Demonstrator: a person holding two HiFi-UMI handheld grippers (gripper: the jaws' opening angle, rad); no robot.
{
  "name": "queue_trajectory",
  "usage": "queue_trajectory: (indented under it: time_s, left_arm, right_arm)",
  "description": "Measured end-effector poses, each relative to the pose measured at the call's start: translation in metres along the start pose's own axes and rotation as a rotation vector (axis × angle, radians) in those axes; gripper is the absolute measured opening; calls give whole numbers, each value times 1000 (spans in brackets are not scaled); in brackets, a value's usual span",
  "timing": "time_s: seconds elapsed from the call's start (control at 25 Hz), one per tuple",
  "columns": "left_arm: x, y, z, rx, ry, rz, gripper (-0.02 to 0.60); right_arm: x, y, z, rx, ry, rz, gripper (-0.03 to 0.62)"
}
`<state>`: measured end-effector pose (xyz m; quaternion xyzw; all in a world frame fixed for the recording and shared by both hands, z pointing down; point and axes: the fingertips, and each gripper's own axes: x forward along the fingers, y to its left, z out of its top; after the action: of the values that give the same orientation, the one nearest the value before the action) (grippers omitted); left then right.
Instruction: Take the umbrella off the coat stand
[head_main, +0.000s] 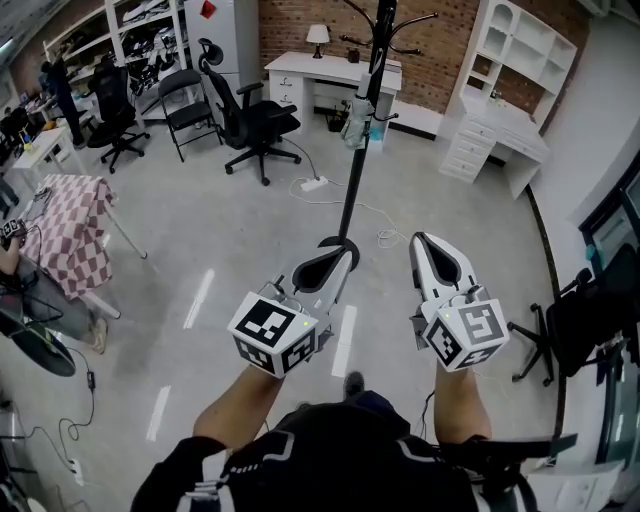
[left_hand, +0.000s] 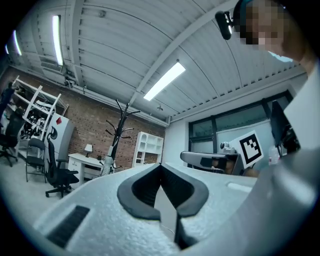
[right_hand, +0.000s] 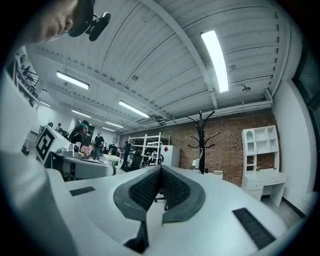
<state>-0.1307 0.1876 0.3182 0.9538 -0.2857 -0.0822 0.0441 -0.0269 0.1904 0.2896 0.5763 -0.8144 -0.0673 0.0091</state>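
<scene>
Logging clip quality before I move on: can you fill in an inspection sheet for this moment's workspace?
Surface: grey floor with white stripes.
Job's things: black coat stand; folded umbrella hangs on it, untouched.
Clutter: office chairs, checked cloth, white desk with a lamp.
Grippers: left tongs shut, empty; right tongs shut, empty; both apart from the stand.
Cables: power strip and white cable on the floor near the stand's foot.
Surroundings: brick wall, white shelving, a person at far left.
</scene>
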Motion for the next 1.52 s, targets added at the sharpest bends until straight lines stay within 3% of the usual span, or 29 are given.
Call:
queue_trajectory:
  time_s: [0.44, 0.8, 1.08, 1.2, 1.52]
  left_arm:
    - [47, 40, 0, 17, 0, 59, 8]
    - [119, 77, 5, 33, -21, 94, 9]
    - [180, 106, -11, 32, 37, 149, 8]
    - [206, 112, -11, 8, 28, 144, 8]
    - [273, 128, -16, 30, 35, 173, 9]
  right_arm:
    - [56, -38, -9, 16, -27, 52, 6]
    - [111, -96, -8, 10, -70, 95, 6]
    - [146, -144, -22, 22, -70, 126, 6]
    - [158, -164, -25, 5, -61, 148, 6]
    - [189, -228, -36, 17, -71, 172, 6]
